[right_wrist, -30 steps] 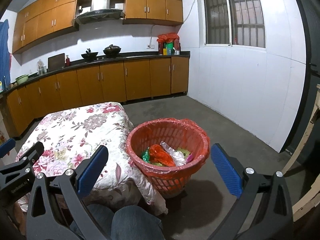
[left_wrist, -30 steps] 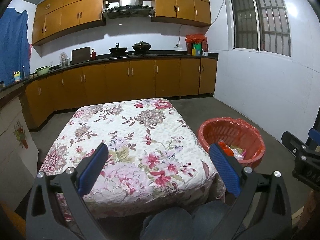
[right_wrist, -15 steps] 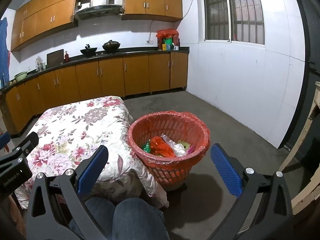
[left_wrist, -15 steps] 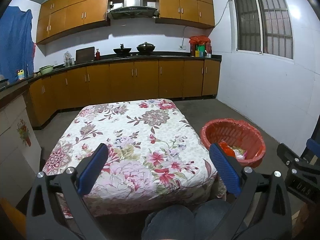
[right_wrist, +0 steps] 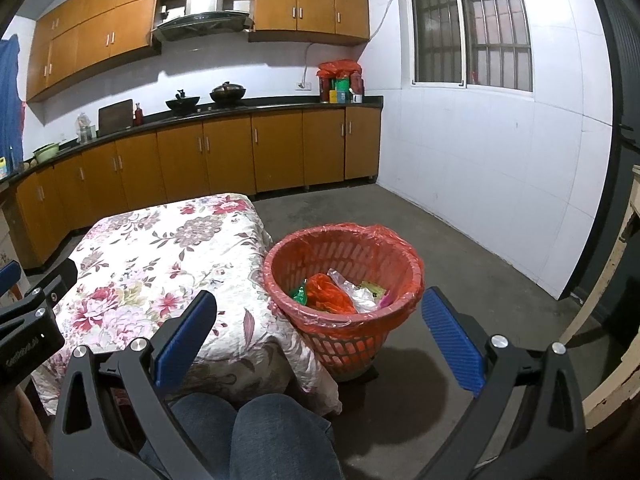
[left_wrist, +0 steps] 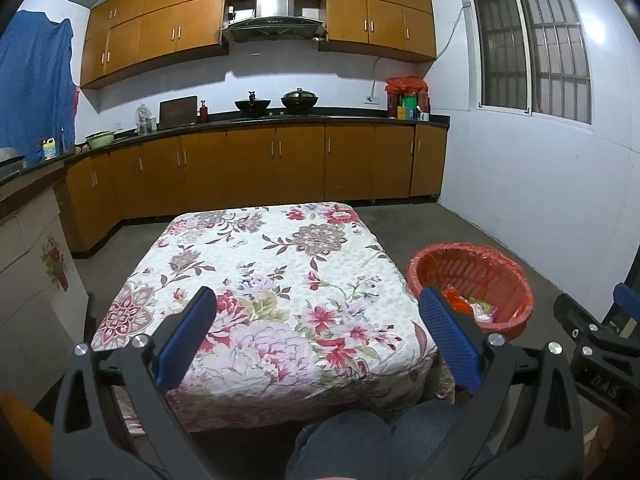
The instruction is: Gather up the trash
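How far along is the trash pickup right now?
Looks nearly finished: wrappers already lie in the red basket, and no litter shows on the floral tablecloth. Left gripper and right gripper are open and hold nothing. Nothing visibly remains.

My left gripper [left_wrist: 316, 332], fingers spread wide and holding nothing, hangs over the near edge of the floral-clothed table [left_wrist: 280, 280]; the red trash basket [left_wrist: 472, 276] stands just right, wrappers [left_wrist: 476, 304] inside.
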Motion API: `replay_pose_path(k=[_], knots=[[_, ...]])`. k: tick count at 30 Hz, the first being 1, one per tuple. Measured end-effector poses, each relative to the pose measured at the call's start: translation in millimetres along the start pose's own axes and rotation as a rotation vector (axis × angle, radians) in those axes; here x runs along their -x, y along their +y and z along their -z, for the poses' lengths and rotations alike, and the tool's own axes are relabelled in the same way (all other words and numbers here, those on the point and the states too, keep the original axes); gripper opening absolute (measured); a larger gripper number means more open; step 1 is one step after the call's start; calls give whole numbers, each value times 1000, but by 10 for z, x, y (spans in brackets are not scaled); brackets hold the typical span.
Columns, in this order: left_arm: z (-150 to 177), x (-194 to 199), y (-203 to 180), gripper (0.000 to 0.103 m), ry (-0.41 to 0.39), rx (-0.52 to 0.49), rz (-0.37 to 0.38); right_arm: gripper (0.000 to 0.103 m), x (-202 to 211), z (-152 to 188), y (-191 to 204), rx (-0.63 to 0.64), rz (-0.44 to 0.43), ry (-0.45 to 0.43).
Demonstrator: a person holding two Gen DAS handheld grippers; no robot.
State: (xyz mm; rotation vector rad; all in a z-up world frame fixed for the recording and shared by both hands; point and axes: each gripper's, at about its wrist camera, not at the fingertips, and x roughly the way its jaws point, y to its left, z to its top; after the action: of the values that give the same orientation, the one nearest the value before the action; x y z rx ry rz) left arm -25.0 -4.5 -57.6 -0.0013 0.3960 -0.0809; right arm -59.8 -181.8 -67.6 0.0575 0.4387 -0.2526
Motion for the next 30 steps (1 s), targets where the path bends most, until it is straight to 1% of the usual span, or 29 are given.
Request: replay_pose_path(k=[13,30], knots=[[-50,76,76,99,-20,26,-37,101,6,-2,3,1,-3,0],[-71,99,84,99,-28,25,-39,101,3,4,-1,0,-3,0]])
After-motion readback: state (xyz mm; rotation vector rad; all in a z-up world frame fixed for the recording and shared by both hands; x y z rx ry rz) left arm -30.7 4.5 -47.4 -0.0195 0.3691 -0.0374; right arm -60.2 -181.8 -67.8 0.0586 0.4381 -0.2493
